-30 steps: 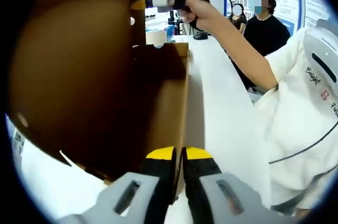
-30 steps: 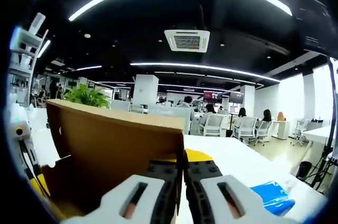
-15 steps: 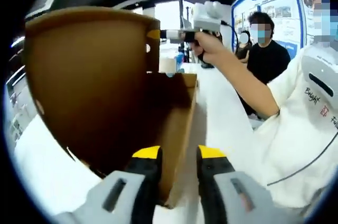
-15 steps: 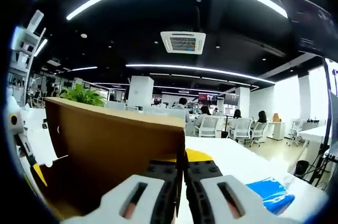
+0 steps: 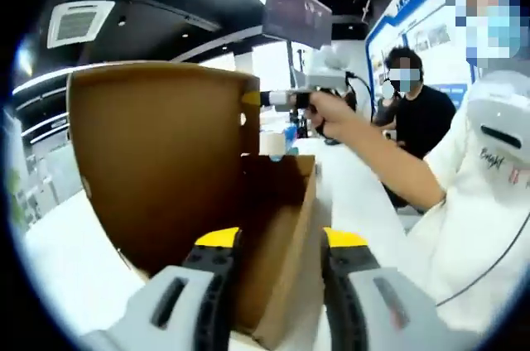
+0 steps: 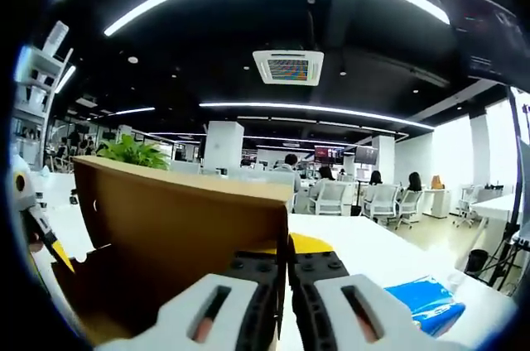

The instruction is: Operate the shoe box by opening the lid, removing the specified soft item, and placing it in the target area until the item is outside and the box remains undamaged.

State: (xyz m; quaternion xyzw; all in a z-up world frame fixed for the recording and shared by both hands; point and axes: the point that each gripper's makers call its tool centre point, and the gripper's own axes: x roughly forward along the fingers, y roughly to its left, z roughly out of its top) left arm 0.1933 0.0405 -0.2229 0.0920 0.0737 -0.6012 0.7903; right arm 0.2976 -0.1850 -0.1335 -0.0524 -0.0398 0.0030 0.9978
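Observation:
The brown cardboard shoe box (image 5: 286,202) stands on a white table with its lid (image 5: 157,161) raised upright. My left gripper (image 5: 281,239) is open, its yellow-tipped jaws on either side of the box's near wall without pinching it. My right gripper (image 5: 257,98), held by a hand (image 5: 331,115), is shut on the lid's top corner. In the right gripper view the right gripper (image 6: 286,262) clamps the lid (image 6: 174,227) along its edge. The left gripper (image 6: 41,239) shows at that view's far left. The box's inside is dark and its contents are hidden.
A blue packet (image 6: 424,300) lies on the white table (image 6: 373,256) to the right of the box. The person holding the grippers, in white (image 5: 489,185), stands close on the right. A seated person in black (image 5: 418,115) is behind. Office chairs and desks lie beyond.
My left gripper has gone from shut on the box's near wall to open around it, and its view has tilted upward. The right gripper keeps its hold on the raised lid.

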